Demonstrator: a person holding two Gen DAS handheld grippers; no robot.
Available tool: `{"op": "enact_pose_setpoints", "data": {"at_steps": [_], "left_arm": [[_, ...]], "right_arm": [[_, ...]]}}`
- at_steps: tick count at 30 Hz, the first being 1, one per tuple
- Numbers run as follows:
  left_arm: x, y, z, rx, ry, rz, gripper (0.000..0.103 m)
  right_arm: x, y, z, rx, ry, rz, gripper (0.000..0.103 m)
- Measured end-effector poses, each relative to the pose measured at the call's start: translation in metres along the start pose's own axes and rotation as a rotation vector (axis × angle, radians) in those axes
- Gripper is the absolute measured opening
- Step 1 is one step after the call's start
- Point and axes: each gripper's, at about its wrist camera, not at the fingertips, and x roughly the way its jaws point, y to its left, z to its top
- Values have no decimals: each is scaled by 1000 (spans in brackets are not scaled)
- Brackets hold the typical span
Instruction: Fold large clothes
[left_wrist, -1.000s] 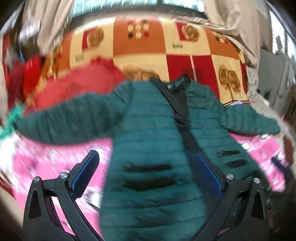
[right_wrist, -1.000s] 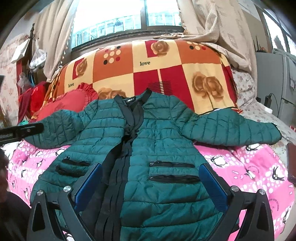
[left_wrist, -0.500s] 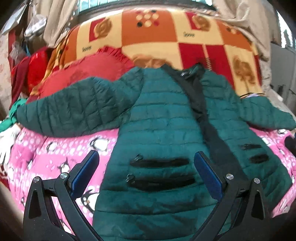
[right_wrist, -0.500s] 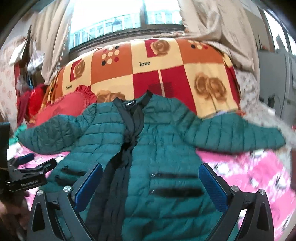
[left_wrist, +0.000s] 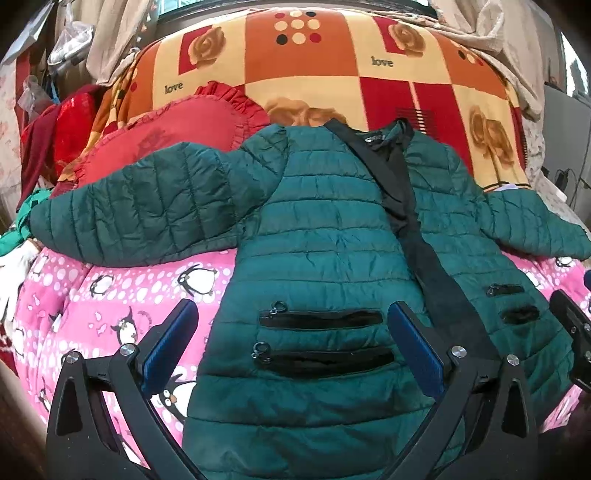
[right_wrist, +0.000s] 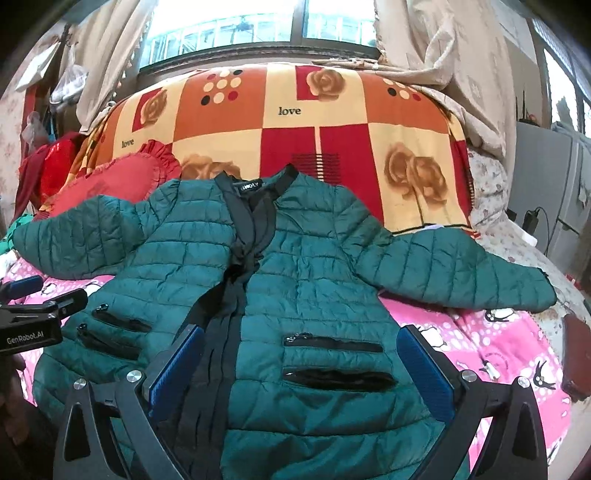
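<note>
A dark green quilted jacket (left_wrist: 325, 243) lies face up on the bed, front closed along a black placket, both sleeves spread out sideways. It also shows in the right wrist view (right_wrist: 295, 280). My left gripper (left_wrist: 291, 332) is open and empty, hovering over the jacket's left pocket zips near the hem. My right gripper (right_wrist: 301, 354) is open and empty over the right pocket zips. The left gripper also shows at the left edge of the right wrist view (right_wrist: 33, 306); the right gripper shows at the right edge of the left wrist view (left_wrist: 572, 332).
The jacket rests on a pink penguin-print blanket (left_wrist: 110, 295). Behind it a folded orange and red checked quilt (right_wrist: 295, 125) is piled, with a red frilled cushion (left_wrist: 177, 129) at the left. Curtains (right_wrist: 443, 66) and a window are at the back.
The left gripper has swung left and steadied, so the jacket's left half and left sleeve fill its view. The right gripper has stayed nearly still. Both stay open.
</note>
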Motion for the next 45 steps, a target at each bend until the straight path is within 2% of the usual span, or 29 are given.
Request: {"op": "enact_pose_setpoints", "data": {"at_steps": [3, 11, 45], "left_arm": [[3, 4, 0, -8, 14, 7, 103], [-3, 6, -2, 5, -9, 16, 103], [-1, 7, -3, 8, -2, 20, 103]], "right_arm": [[-2, -9, -2, 39, -3, 5, 103], [-4, -23, -3, 114, -4, 12, 103], [-4, -15, -3, 74, 1, 2, 103]]}}
